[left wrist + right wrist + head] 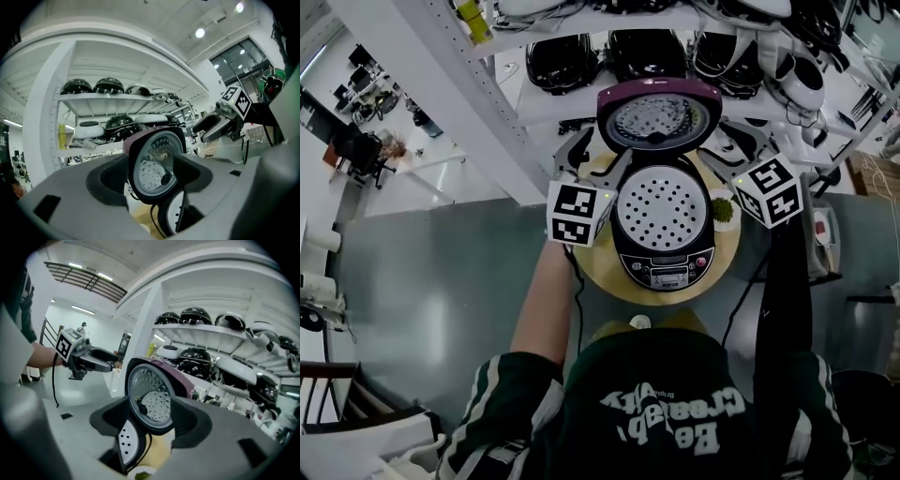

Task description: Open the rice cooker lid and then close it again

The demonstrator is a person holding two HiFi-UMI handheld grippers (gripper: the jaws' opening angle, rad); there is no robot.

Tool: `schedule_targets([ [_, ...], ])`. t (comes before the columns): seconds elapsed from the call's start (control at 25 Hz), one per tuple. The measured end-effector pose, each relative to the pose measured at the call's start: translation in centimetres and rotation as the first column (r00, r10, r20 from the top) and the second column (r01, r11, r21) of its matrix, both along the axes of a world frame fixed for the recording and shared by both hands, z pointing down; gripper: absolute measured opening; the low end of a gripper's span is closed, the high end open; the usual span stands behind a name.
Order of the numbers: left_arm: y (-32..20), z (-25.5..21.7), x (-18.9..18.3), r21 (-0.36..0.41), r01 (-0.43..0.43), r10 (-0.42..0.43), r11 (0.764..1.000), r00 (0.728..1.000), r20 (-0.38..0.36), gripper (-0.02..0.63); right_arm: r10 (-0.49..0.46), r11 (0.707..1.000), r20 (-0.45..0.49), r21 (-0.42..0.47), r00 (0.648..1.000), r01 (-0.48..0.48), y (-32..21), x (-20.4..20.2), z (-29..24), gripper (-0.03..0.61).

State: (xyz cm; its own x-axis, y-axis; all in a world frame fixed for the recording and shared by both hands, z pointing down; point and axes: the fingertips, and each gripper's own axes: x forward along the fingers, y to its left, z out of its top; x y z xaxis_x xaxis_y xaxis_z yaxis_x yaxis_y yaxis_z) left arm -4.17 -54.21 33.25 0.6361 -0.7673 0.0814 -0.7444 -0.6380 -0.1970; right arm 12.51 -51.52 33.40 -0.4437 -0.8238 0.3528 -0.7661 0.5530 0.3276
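The rice cooker (664, 246) stands with its maroon lid (658, 117) swung fully up on the hinge at the far side, the metal inner plate facing us. In the cooker's open mouth we see a pale perforated steamer tray (663, 208), and on its near face the control panel (668, 272) with a small display.

Under the cooker is a round wooden table (609, 281). A small white dish (724, 212) of something green sits just beside the cooker's right flank.

We hold one claw at each side of the cooker, level with the base of the raised lid. The left gripper (150, 176) has its jaws standing well apart with nothing pressed between the pads; from its own camera the lid shows through the gap, beyond the tips and untouched. The right gripper (149, 420) mirrors it on the cooker's other side, jaws likewise parted and holding nothing, the lid again framed in the opening. Each claw's marker cube (578, 213) faces up at us, and each claw shows in the other's camera, across the cooker.

Behind the cooker rises white shelving (487, 103) loaded with dark and white helmets (562, 61). On the cooker's near side is the person (661, 412) in a dark green top with white lettering.
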Motion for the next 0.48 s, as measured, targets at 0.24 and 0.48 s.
schedule_targets([
  [0.24, -2.8, -2.4, 0.5, 0.016, -0.009, 0.01, 1.0, 1.0, -0.006, 0.312, 0.003, 1.0, 0.017, 0.015, 1.0, -0.004, -1.7, 0.9, -1.1, 0.32],
  [0.48, -5.3, -2.1, 1.6, -0.041, -0.02, 0.021, 0.999, 0.999, 0.033, 0.353, -0.009, 1.0, 0.026, -0.006, 1.0, 0.009, -4.6, 2.2, -1.6, 0.393],
])
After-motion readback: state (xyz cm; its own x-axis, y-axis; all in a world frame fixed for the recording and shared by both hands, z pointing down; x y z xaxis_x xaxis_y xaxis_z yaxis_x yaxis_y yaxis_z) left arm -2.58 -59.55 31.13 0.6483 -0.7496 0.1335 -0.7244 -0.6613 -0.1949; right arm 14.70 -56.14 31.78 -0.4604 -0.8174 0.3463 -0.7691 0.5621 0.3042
